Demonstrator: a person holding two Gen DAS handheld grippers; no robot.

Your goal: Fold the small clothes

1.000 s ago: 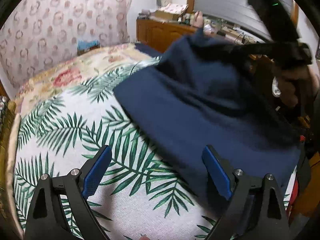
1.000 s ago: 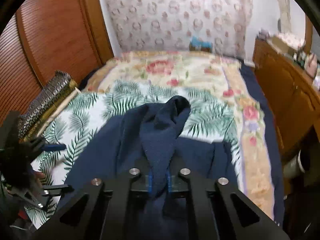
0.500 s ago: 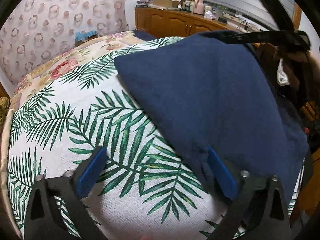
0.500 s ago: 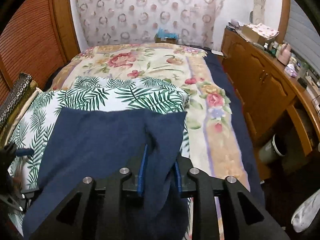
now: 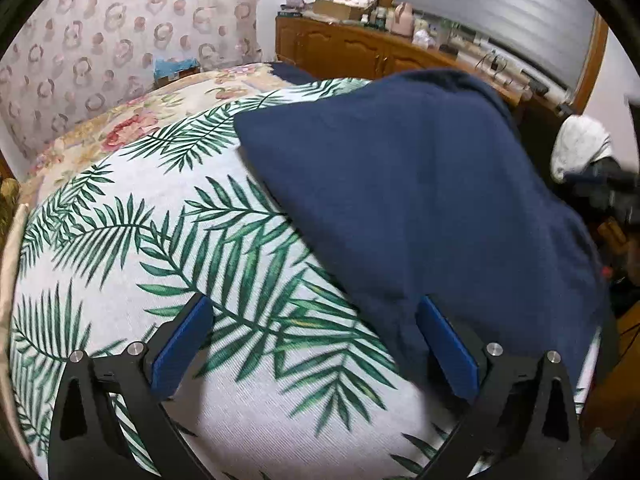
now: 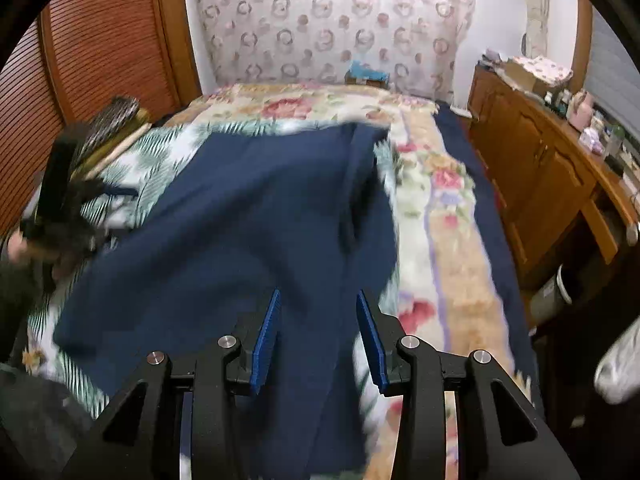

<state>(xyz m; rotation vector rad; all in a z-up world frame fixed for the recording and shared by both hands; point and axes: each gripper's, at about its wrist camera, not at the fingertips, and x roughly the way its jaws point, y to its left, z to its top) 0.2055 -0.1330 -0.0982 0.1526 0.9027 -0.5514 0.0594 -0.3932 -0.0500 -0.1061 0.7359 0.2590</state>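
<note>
A dark navy garment (image 5: 420, 200) lies spread on the palm-leaf sheet (image 5: 160, 240) of the bed. It also shows in the right wrist view (image 6: 248, 216), its near edge running down between the jaws. My left gripper (image 5: 316, 344) is open, its right pad (image 5: 448, 352) at the garment's near edge, its left pad over bare sheet. My right gripper (image 6: 318, 336) is open, jaws apart above the garment's near strip, gripping nothing. The left gripper shows blurred at the left of the right wrist view (image 6: 64, 200).
A floral bedspread (image 6: 440, 200) covers the bed's far and right side. A wooden sideboard (image 6: 552, 176) with clutter stands to the right. A wooden slatted wall (image 6: 100, 48) and a woven item (image 6: 112, 116) are at the left. A patterned headboard cloth (image 6: 328, 20) is behind.
My right gripper has let go of the navy garment and opened; the cloth has dropped flat onto the bed. My left gripper stayed open near the garment's edge.
</note>
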